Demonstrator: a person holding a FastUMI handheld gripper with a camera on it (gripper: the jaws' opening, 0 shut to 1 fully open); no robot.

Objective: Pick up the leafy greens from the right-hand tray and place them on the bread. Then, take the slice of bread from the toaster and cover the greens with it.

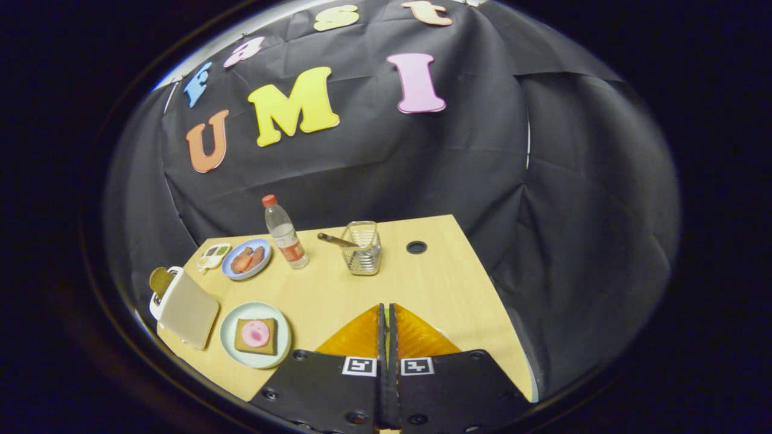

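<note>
My gripper [386, 310] hangs above the near part of the wooden table [434, 283], its two orange fingers [362, 334] pressed together with nothing seen between them. To their left, a pale green plate [231, 349] holds a slice of bread [241, 345] topped with a pink round of ham [256, 333]. Left of that plate stands a cream toaster [187, 310] with a brown bread slice [160, 280] sticking out of its slot. A sliver of white rim [444, 332] peeks out behind the right finger; what lies there is hidden.
At the table's far left sit a blue plate [226, 269] with food and a small white dish [214, 254]. A water bottle [284, 234] stands beside them. A wire holder [363, 248] with a utensil handle [336, 240] stands mid-back, near a round hole [416, 246].
</note>
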